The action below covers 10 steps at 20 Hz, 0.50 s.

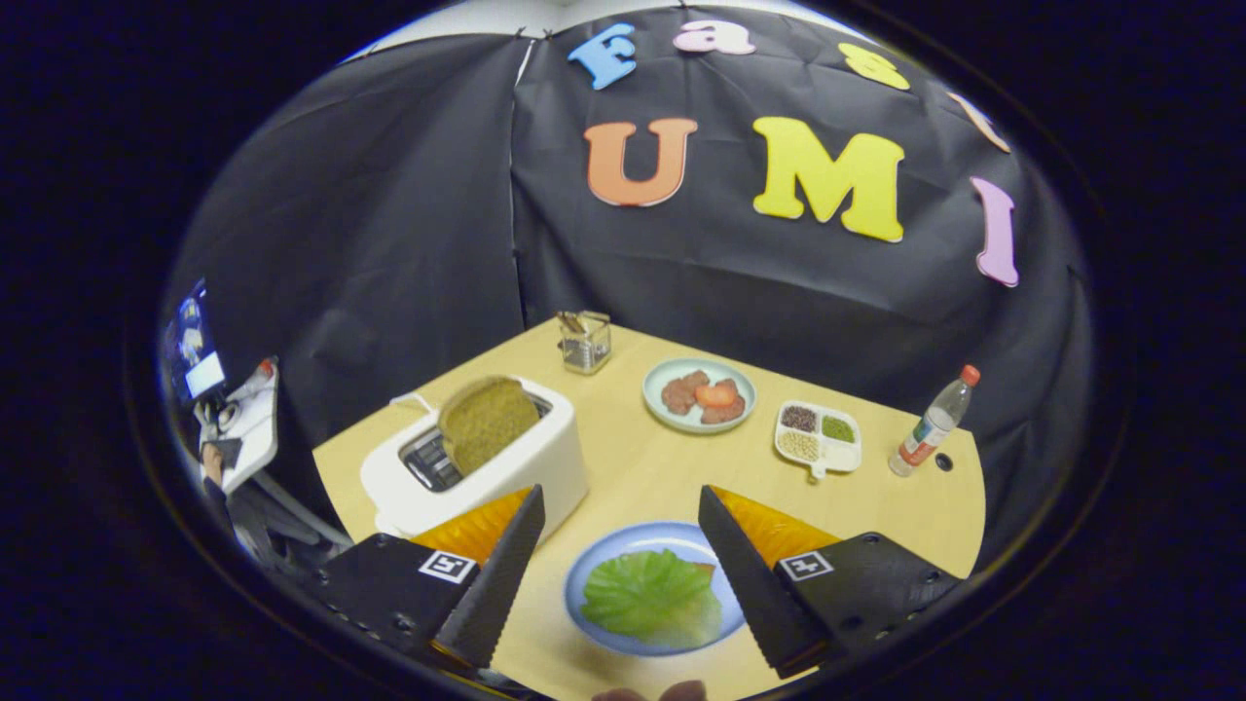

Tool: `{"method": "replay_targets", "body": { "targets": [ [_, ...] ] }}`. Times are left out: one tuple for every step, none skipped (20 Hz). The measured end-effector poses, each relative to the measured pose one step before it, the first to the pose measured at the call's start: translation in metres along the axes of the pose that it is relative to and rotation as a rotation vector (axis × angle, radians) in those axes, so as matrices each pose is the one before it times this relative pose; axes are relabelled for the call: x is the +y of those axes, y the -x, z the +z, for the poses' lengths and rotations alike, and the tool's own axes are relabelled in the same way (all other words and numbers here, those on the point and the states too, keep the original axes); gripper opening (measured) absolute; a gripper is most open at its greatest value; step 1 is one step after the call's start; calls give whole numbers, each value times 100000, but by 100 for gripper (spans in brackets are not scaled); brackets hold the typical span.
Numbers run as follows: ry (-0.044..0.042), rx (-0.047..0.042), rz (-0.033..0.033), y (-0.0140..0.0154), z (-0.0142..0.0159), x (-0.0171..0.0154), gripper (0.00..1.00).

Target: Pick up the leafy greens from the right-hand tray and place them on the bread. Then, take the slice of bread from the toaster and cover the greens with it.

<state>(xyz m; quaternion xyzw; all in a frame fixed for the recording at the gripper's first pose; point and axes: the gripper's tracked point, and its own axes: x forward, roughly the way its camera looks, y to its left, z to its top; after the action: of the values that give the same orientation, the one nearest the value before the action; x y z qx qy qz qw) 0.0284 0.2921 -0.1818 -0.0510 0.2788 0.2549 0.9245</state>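
Claw (619, 506) spread wide and holding nothing, hovering over a blue plate (596, 565) on a wooden table (905, 506).

Between the two fingers, the plate carries a leaf of green lettuce (650, 596), with a pale edge showing beneath it. Just beyond the left finger, a white toaster (506, 467) holds a brown bread slice (485, 421) standing up from its slot. Farther back sit a plate of meat slices (699, 394), a divided dish of grains (818, 438), a water bottle (933, 424) and a small glass jar (585, 342).
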Motion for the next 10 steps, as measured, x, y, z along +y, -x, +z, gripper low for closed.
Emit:
{"method": "replay_targets", "body": {
  "targets": [
    [-2925, -2023, -1022, -39, 892, 1674, 97],
    [-1870, -2016, -1221, -192, 732, 1304, 97],
    [-2235, -1909, -2175, -284, 670, 1395, 97],
    [-2529, -1508, -2266, -416, 66, 1007, 97],
    [-2317, -1213, -1180, -274, 212, 1005, 97],
    [-2168, -418, -1532, -640, -2, 1231, 97],
    [-1300, -31, -1163, -533, -79, 941, 97],
    [-429, 194, -1897, -644, -303, 771, 97],
    [-356, -115, -2820, -662, -229, 405, 97],
    [-914, -665, -3540, -700, -263, 91, 97]
  ]
}}
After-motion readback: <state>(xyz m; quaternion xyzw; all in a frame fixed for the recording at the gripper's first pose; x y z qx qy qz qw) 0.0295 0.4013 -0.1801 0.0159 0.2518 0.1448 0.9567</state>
